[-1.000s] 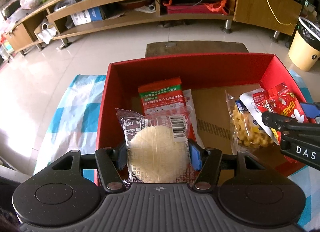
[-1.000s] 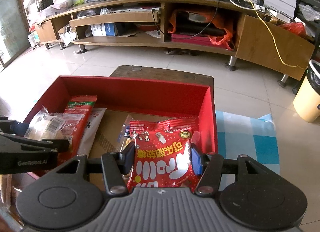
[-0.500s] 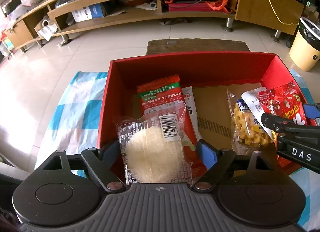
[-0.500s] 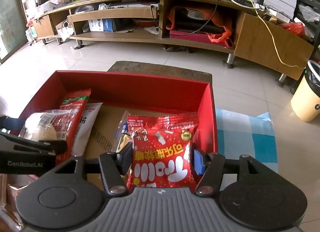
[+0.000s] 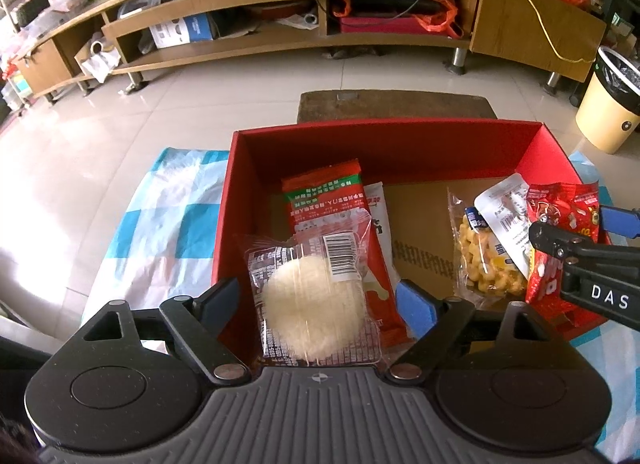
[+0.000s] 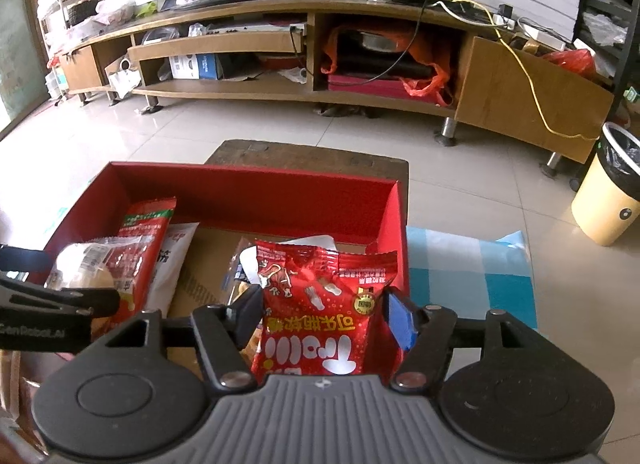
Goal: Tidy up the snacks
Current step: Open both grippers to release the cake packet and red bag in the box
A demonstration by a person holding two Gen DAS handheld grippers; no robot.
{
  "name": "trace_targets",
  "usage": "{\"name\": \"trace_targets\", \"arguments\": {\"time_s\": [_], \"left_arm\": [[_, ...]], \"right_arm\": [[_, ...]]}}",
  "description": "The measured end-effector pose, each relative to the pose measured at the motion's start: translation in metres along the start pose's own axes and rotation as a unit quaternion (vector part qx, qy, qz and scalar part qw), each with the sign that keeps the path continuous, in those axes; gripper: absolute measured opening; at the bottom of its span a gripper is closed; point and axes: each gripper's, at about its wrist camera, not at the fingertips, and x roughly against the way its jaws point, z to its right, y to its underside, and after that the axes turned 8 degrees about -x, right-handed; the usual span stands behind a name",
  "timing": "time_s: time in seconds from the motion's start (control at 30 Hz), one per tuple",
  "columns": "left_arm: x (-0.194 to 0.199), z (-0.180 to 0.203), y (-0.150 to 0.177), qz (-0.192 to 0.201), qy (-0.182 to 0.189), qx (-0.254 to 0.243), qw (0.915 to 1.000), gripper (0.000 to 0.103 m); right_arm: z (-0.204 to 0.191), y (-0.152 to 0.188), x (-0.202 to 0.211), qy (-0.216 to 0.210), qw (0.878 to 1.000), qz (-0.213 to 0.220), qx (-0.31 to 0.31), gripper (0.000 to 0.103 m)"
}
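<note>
Both snacks are going into the red box [image 5: 384,144]. The left hand-held gripper [image 5: 316,300] stands wide, having just been opening; the rice cake pack [image 5: 316,296] lies loose between its pads at lower center, no longer pinched like before. The right hand-held gripper [image 6: 324,316] has just been opening around the red candy bag [image 6: 320,316]; I'd spread it wider, then lift straight out.

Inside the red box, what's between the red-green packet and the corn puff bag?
Bare cardboard floor between the red-green packet and the corn puff bag; clearest in the left wrist view.
</note>
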Motion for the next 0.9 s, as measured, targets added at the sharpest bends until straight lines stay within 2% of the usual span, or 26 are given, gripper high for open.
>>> {"name": "trace_targets", "arguments": {"time_s": [0.9], "left_arm": [[0.025,-0.004,0.012,0.008,0.011,0.007,0.9999,0.090]], "right_arm": [[-0.005,0.000,0.032,-0.016,0.999,0.028,0.012,0.061]]}}
